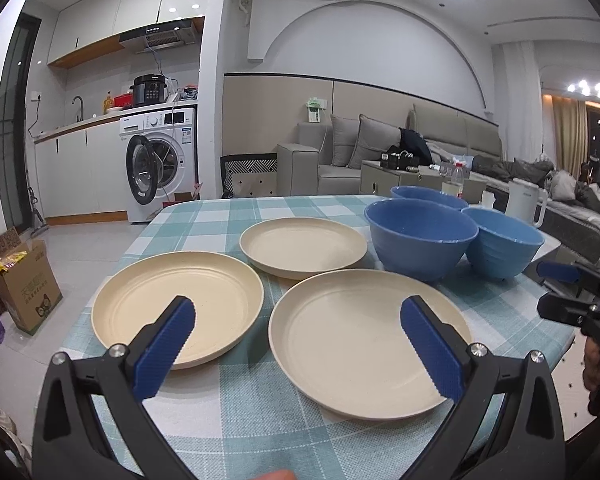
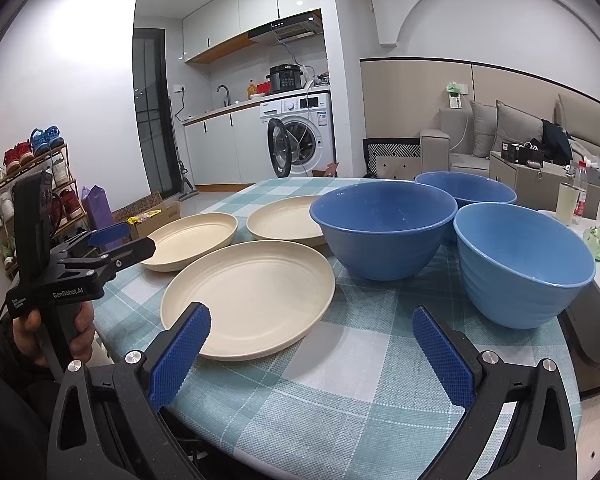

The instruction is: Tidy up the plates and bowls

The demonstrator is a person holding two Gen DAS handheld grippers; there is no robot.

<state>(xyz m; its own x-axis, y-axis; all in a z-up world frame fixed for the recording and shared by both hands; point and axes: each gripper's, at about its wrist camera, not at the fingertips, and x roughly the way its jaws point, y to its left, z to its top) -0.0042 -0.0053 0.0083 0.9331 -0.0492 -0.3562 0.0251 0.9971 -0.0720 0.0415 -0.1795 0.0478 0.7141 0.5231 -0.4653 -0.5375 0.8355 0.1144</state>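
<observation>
1. Three cream plates are laid on the checked tablecloth [image 1: 236, 420]: the left plate [image 1: 178, 308] at the near left, the far plate [image 1: 303, 247] beyond, the near plate [image 1: 370, 342] at the centre.
2. Three blue bowls are grouped at the far right: the large bowl [image 2: 384, 229], the back bowl [image 2: 466, 188], the right bowl [image 2: 524, 262].
3. The left gripper [image 1: 298, 326] is held spread wide and empty over the plates; the right gripper [image 2: 312, 338] is likewise spread and empty.
4. Nothing appears stacked; the opening step is judged in hand. A plate rim must next be gripped.
</observation>
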